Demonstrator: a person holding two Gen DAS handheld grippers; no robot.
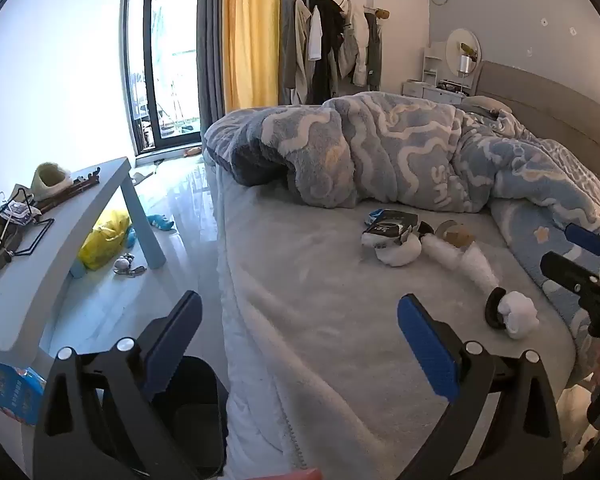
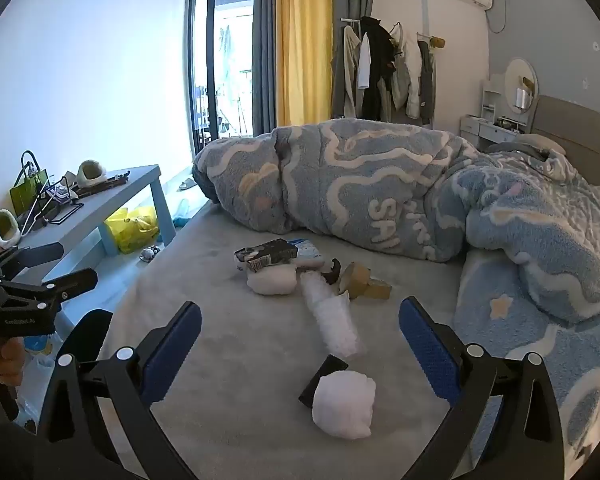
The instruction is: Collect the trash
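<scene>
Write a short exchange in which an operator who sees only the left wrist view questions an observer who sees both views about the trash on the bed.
Operator: Is the right gripper holding anything?
Observer: No. It is open. The white tissue wad lies in line between its fingers, untouched.
Operator: What is the dark thing beside that wad?
Observer: A flat black piece, partly under the wad.
Operator: Anything more on the grey table?
Observer: A second fuzzy slipper, at its near end.

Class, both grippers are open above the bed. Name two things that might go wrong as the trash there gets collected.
1. The white wad lies against a black piece; the right gripper, closing on the wad, may nudge that piece away.
2. The bed sheet is soft and may bunch between the jaws.
</scene>
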